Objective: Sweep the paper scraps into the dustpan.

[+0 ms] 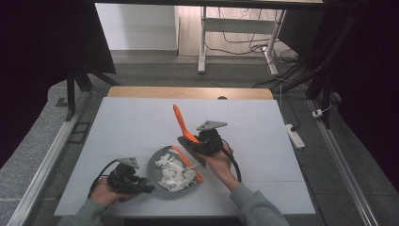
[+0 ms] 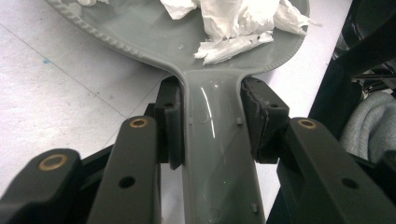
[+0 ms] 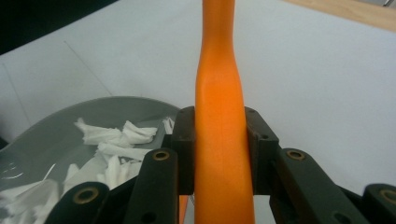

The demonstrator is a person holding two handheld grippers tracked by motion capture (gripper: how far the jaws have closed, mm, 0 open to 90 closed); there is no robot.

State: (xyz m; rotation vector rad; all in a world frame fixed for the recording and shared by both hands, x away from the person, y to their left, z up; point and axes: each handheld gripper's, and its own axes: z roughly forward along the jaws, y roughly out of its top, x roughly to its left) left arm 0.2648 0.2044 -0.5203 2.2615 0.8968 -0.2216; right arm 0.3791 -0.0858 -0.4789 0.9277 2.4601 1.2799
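Left gripper [image 1: 141, 187], near edge of worktop [image 1: 122, 127]: jaws clamped on handle of grey pan [image 1: 157, 173], holding it steady.
Pan: sits by near edge, carrying torn white paper scraps [image 1: 175, 173].
Right gripper [image 1: 190, 143], just beyond pan: jaws closed on orange spatula [image 1: 179, 123].
Advice: keep pan braced; sweep scraps slowly, blade low.
Obscured: spatula's blade partly behind right gripper; scrap count unclear.

2 black claws with brass rivets, grey 3-cornered plates, black cables, grey sleeves
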